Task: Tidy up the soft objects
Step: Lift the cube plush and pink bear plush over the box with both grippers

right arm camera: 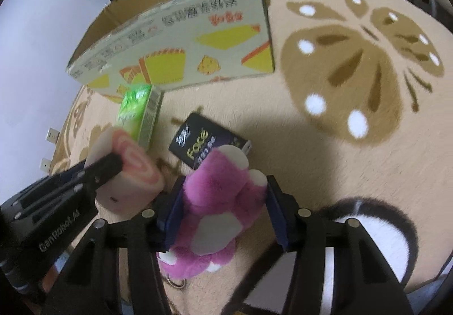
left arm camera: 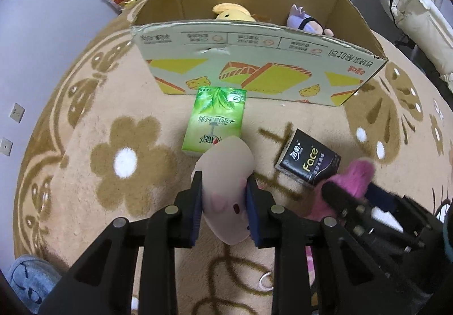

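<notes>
My left gripper (left arm camera: 225,196) is shut on a pale pink roll-cake plush (left arm camera: 226,173), which shows its swirl end in the right wrist view as the roll-cake plush (right arm camera: 133,173). My right gripper (right arm camera: 223,201) is shut on a magenta plush bear (right arm camera: 218,210), also seen as the magenta plush (left arm camera: 354,176) in the left wrist view. Both toys are held just above the beige patterned rug (left arm camera: 119,105). An open cardboard box (left arm camera: 254,74) stands beyond, with a yellow plush (left arm camera: 232,12) and a purple plush (left arm camera: 305,21) inside.
A green tissue pack (left arm camera: 215,122) lies in front of the box, a black tissue pack (left arm camera: 308,162) to its right. In the right wrist view they appear as the green pack (right arm camera: 138,114) and black pack (right arm camera: 203,142). Shelves and bedding stand behind the box.
</notes>
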`<state>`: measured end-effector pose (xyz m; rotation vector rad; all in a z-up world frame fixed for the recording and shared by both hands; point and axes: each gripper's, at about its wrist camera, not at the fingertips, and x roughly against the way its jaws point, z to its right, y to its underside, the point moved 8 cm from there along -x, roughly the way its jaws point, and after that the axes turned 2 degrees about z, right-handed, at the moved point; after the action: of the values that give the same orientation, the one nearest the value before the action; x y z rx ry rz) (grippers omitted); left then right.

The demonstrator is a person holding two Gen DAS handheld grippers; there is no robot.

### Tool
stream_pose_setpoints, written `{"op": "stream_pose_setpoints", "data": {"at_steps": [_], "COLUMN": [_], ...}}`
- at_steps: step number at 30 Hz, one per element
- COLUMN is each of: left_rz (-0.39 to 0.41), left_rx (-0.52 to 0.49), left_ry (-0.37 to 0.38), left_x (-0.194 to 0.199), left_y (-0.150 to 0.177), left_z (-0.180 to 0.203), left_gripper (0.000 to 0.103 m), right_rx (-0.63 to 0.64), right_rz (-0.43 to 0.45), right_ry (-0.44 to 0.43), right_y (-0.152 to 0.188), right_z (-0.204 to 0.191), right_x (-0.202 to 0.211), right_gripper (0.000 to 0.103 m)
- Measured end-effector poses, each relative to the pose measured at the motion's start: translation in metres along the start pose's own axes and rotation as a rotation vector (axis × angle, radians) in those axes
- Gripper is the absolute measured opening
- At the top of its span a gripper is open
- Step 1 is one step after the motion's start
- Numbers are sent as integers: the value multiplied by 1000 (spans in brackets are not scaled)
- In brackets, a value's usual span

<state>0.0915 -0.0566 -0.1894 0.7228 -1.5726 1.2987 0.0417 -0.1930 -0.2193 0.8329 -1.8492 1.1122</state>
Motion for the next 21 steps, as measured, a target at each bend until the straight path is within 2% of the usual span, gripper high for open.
{"op": "stream_pose_setpoints", "data": {"at_steps": [3, 12, 14, 18, 21], "left_rz": [-38, -76, -75, -56, -88], "left_rx": [10, 29, 19, -62, -47], "left_ry": [8, 13, 14, -9, 15], "left_x": [-5, -13, -12, -2, -1], "left_y": [5, 11, 11, 10, 15], "left_z": [-3, -7, -6, 2, -1], "left_gripper": [27, 34, 32, 29, 29], "right_rx": [-2, 2, 0, 2, 1], "right_rz": [14, 42, 38, 68, 90], "right_ry": [16, 17, 20, 24, 15], "right_y": [-3, -5, -5, -9, -9], "right_z": [4, 3, 2, -1, -5], "right_x": [3, 9, 8, 11, 19], "right_gripper": [57, 57, 57, 57, 57]}}
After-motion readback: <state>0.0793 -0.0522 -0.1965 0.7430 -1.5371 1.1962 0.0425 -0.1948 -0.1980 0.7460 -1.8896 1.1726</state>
